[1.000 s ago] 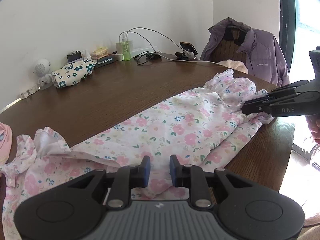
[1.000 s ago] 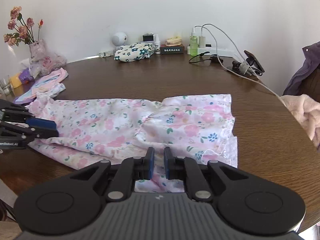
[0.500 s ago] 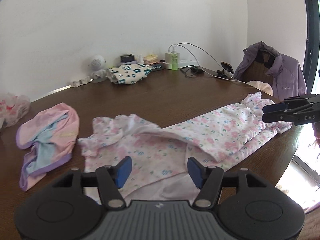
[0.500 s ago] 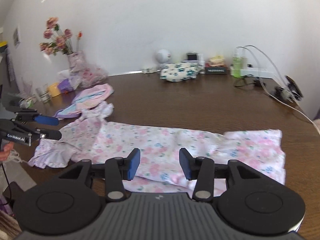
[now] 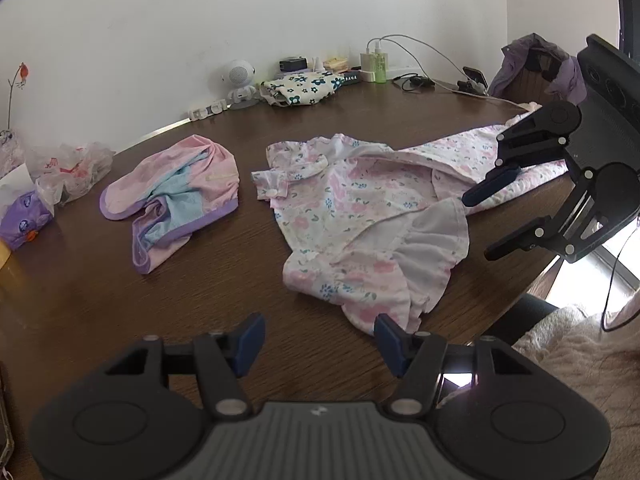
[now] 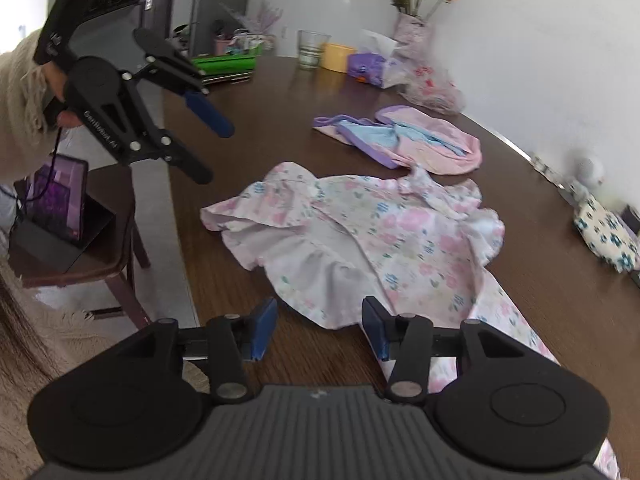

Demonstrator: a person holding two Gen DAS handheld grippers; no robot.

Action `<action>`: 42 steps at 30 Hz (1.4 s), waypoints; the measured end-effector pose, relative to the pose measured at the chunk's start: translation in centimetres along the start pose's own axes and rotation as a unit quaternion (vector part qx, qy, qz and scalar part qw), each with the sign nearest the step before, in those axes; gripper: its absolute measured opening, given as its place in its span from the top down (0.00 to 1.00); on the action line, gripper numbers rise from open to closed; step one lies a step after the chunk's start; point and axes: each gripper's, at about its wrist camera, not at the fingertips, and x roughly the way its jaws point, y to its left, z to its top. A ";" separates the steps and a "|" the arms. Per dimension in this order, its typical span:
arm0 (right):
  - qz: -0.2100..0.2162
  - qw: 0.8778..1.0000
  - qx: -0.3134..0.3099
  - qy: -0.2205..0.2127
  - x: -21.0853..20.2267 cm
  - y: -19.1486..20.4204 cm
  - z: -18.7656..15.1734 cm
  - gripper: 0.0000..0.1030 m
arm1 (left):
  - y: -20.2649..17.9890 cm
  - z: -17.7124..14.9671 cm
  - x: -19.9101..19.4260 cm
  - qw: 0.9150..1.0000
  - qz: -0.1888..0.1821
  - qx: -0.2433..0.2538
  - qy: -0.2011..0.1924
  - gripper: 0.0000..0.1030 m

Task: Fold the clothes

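Where flowers fill it, vase (image 6: 412, 34) stands upright

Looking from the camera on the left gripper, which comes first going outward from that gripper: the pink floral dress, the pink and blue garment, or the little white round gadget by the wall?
From the left gripper, in its own camera:
1. Pink floral dress, its hem just ahead of the right fingertip.
2. Pink and blue garment, farther out, to the left.
3. White round gadget, at the table's far edge by the wall.
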 end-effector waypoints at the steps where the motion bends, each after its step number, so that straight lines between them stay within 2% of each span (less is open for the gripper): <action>1: 0.004 1.000 -0.016 0.003 0.6 0.5 0.4 0.49 | 0.0 -0.1 0.2 1.000 0.001 0.008 0.003 0.55; 3: 0.011 0.999 -0.037 0.008 1.7 1.1 1.0 0.49 | -0.1 -0.2 0.6 1.000 -0.002 0.028 0.008 0.62; 6: 0.015 0.998 -0.052 0.010 2.9 1.3 1.9 0.53 | -0.8 -0.2 1.4 0.997 0.006 0.072 0.017 0.63; 7: 0.015 0.998 -0.054 0.012 3.2 1.2 2.2 0.66 | -1.1 -0.2 1.6 0.995 0.013 0.097 0.017 0.63; 8: 0.018 0.998 -0.054 0.015 3.5 1.0 2.5 0.87 | -1.5 -0.3 1.7 0.992 0.019 0.125 0.017 0.63; 9: 0.024 0.999 -0.046 0.016 3.7 0.7 2.7 0.96 | -1.8 -0.3 1.9 0.988 0.023 0.149 0.017 0.63; 11: 0.039 0.999 -0.009 0.010 3.7 -0.4 3.1 0.97 | -2.4 -0.3 2.2 0.980 0.032 0.198 0.015 0.63; 14: 0.065 0.995 0.077 -0.007 3.3 -2.9 3.5 0.97 | -3.1 0.0 2.6 0.966 0.029 0.259 0.000 0.62; 19: 0.107 0.972 0.209 -0.028 2.8 -7.1 3.5 0.97 | -4.4 1.0 3.7 0.940 0.036 0.336 -0.043 0.58; 21: 0.114 0.965 0.235 -0.027 3.0 -8.1 3.4 0.97 | -4.5 1.6 4.1 0.938 0.020 0.342 -0.057 0.58; 22: 0.115 0.962 0.245 -0.025 3.2 -8.6 3.3 0.97 | -4.2 2.2 4.3 0.941 0.002 0.333 -0.057 0.58; 23: 0.116 0.960 0.254 -0.023 3.4 -9.0 3.2 0.97 | -3.7 2.9 4.5 0.949 -0.023 0.310 -0.053 0.60; 24: 0.117 0.957 0.265 -0.022 3.7 -9.5 3.0 0.97 | -2.9 3.7 4.8 0.959 -0.051 0.275 -0.049 0.69; 25: 0.118 0.954 0.276 -0.020 4.1 -9.9 2.9 0.97 | -2.0 4.6 5.2 0.969 -0.077 0.231 -0.040 0.73; 27: 0.121 0.944 0.307 -0.022 4.6 -10.9 2.4 0.95 | 0.1 6.1 6.3 0.985 -0.099 0.137 -0.022 0.83; 28: 0.120 0.937 0.326 -0.025 4.8 -11.4 2.0 0.95 | 1.2 6.7 6.8 0.990 -0.108 0.093 -0.016 0.85; 29: 0.119 0.931 0.344 -0.027 4.9 -11.9 1.6 0.91 | 2.4 7.3 7.4 0.992 -0.115 0.051 -0.010 0.90; 30: 0.110 0.929 0.353 -0.030 4.9 -12.2 1.2 0.87 | 3.5 7.8 8.0 0.993 -0.121 0.012 -0.006 0.92; 32: 0.084 0.930 0.356 -0.040 4.2 -12.4 0.6 0.69 | 5.5 8.3 9.4 0.989 -0.136 -0.051 0.010 0.93; 33: 0.071 0.931 0.354 -0.047 3.6 -12.4 0.4 0.68 | 6.4 8.4 10.1 0.986 -0.146 -0.082 0.019 0.93; 36: 0.030 0.941 0.328 -0.080 1.2 -11.6 0.2 0.68 | 7.8 8.4 11.6 0.981 -0.143 -0.126 0.040 0.93; 39: 0.047 0.948 0.291 -0.118 -1.0 -9.9 0.4 0.68 | 8.4 8.1 12.3 0.975 -0.151 -0.157 0.052 0.93; 41: 0.065 0.954 0.271 -0.107 -0.5 -9.0 0.8 0.70 | 8.7 8.0 12.5 0.972 -0.154 -0.169 0.056 0.93; 42: 0.073 0.957 0.261 -0.100 -0.2 -8.5 1.0 0.77 | 8.8 8.0 12.5 0.972 -0.151 -0.171 0.057 0.92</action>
